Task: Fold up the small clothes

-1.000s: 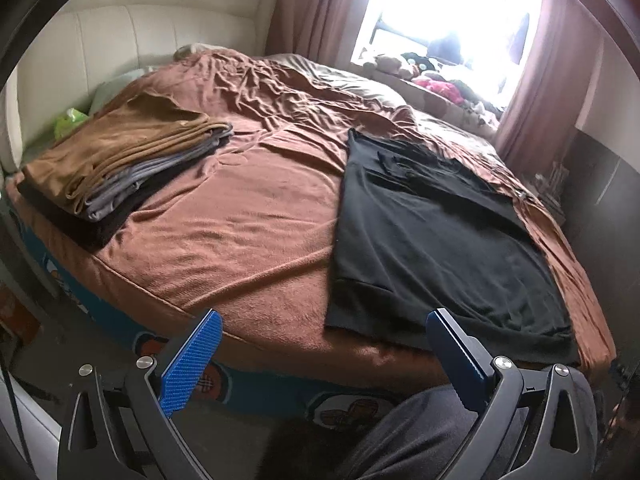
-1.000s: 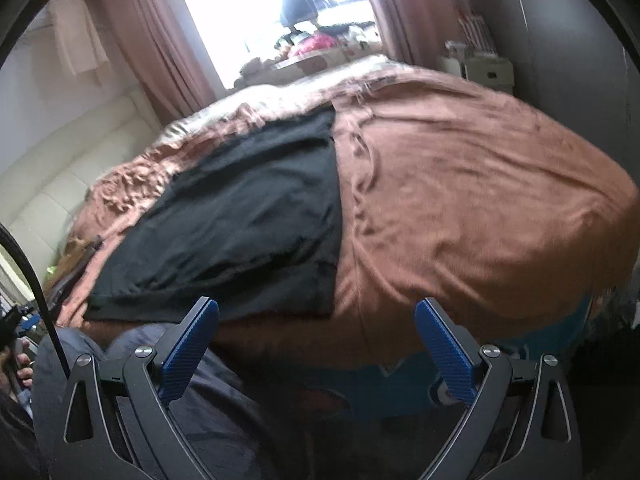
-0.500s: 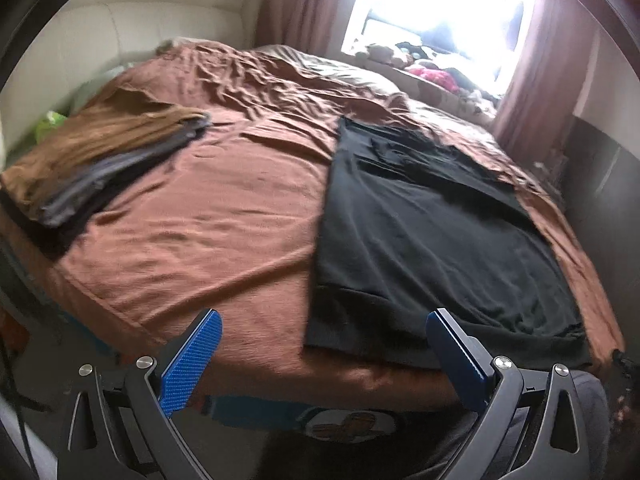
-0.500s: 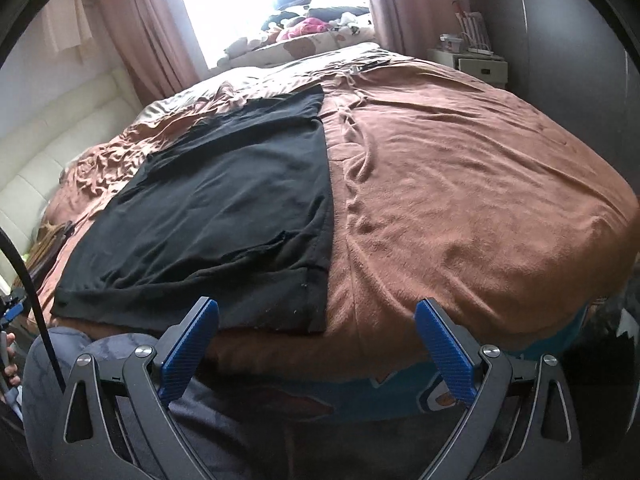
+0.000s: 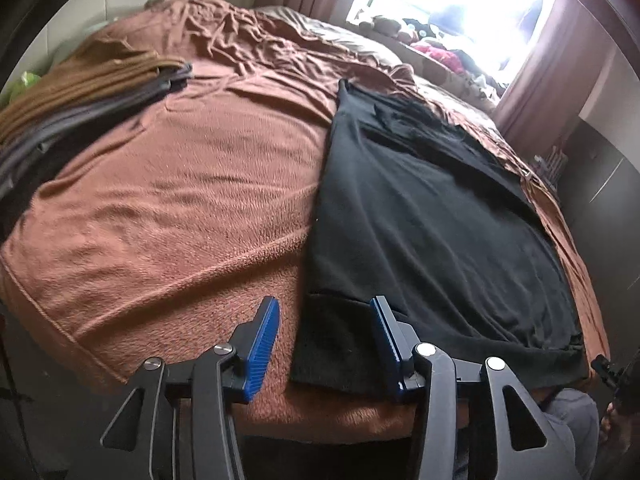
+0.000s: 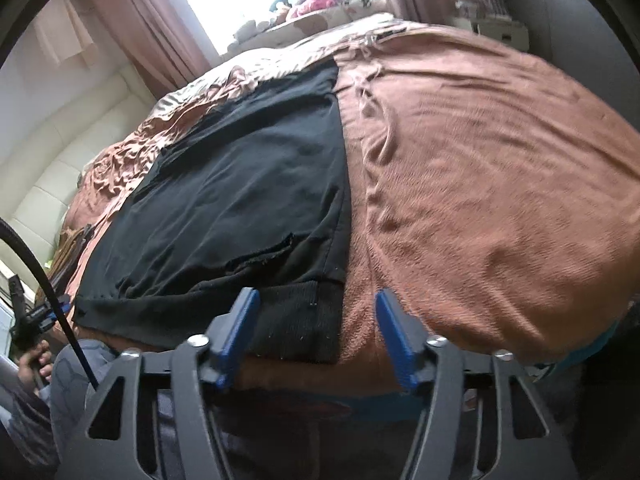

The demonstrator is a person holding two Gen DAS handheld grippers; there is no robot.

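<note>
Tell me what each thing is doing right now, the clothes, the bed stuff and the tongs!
Black garment: spread flat on the bed, not folded yet.
Stack of clothes: folded and piled at the far left.
Brown blanket: covers the bed, wrinkled.
Left tongs: have just been closing, hem corner between them, not pinched yet.
Right tongs: have just been closing, other hem corner between them, not pinched yet.
Curtains: pulled open.

A bed [image 5: 168, 216] under a rumpled rust-brown blanket [image 6: 500, 184] carries the laundry.
A black garment [image 5: 432, 216] lies spread flat toward one side; a stack of folded clothes [image 5: 84, 96], tan on top of grey, sits well apart at the other.
</note>
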